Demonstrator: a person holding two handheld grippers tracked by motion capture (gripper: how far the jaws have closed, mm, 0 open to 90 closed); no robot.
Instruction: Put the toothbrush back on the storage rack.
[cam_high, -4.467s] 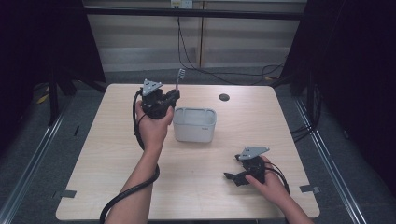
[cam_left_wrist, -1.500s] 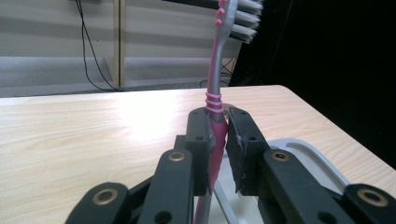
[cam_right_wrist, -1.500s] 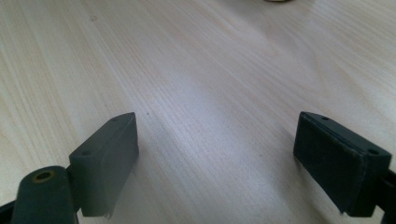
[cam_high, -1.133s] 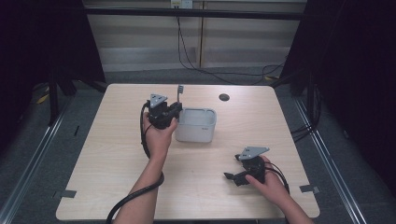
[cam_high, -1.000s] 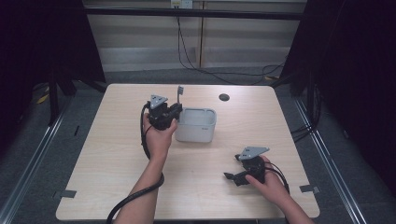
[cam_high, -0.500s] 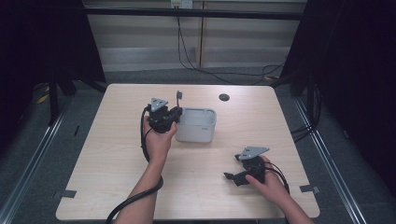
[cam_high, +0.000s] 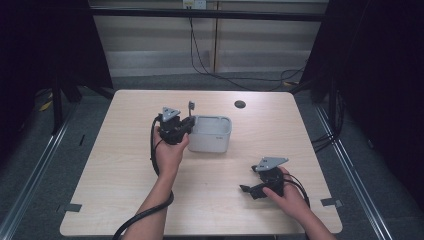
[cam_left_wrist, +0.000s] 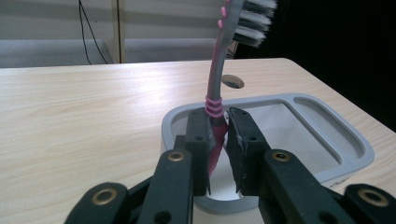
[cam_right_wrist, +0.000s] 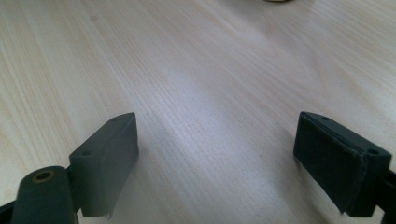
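Two claws on one wooden bench (cam_high: 125, 200). Left claw (cam_left_wrist: 218, 135) pinches a pink-and-grey toothbrush (cam_left_wrist: 215, 88) by its lower handle, brush upright, bristles on top, just at the left rim of the grey tray (cam_high: 212, 134) mid-bench. Right claw (cam_right_wrist: 217, 158) rests low at the near right of the bench, jaws spread wide with bare wood between them. Small dark round hole (cam_high: 240, 104) sits in the bench, far of the tray.
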